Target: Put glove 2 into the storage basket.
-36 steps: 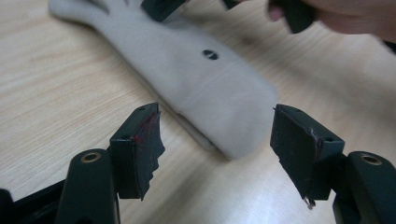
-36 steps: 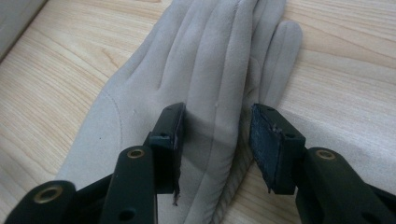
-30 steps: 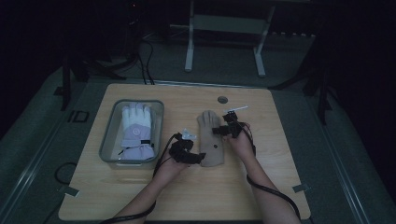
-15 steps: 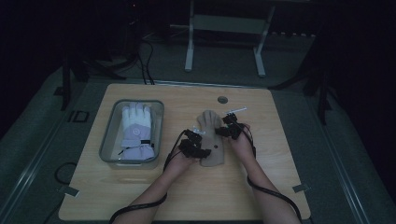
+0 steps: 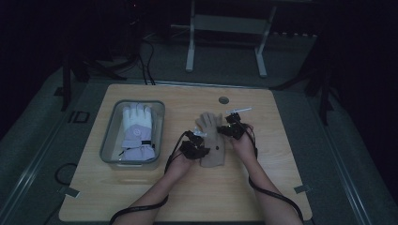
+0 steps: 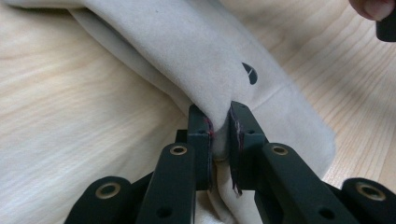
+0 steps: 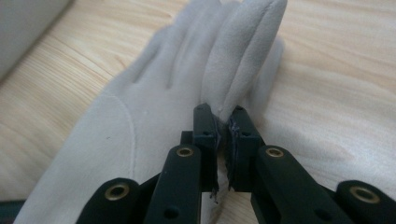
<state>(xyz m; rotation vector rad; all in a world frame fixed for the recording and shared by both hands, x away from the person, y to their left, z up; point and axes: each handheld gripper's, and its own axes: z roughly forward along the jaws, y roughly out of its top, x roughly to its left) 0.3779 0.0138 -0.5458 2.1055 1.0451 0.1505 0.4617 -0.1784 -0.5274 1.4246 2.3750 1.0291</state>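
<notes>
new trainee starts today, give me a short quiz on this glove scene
1. True or false: both grippers are shut on the beige glove.
2. What lies in the grey bin? A) a white glove B) a mug C) a brush
3. Which gripper pinches the beige glove nearer its fingers?

Key
1. True: the left gripper pinches a fold near the cuff and the right gripper pinches by the fingers; both sets of jaws have just been closing.
2. A, the white glove.
3. The right gripper.
</notes>
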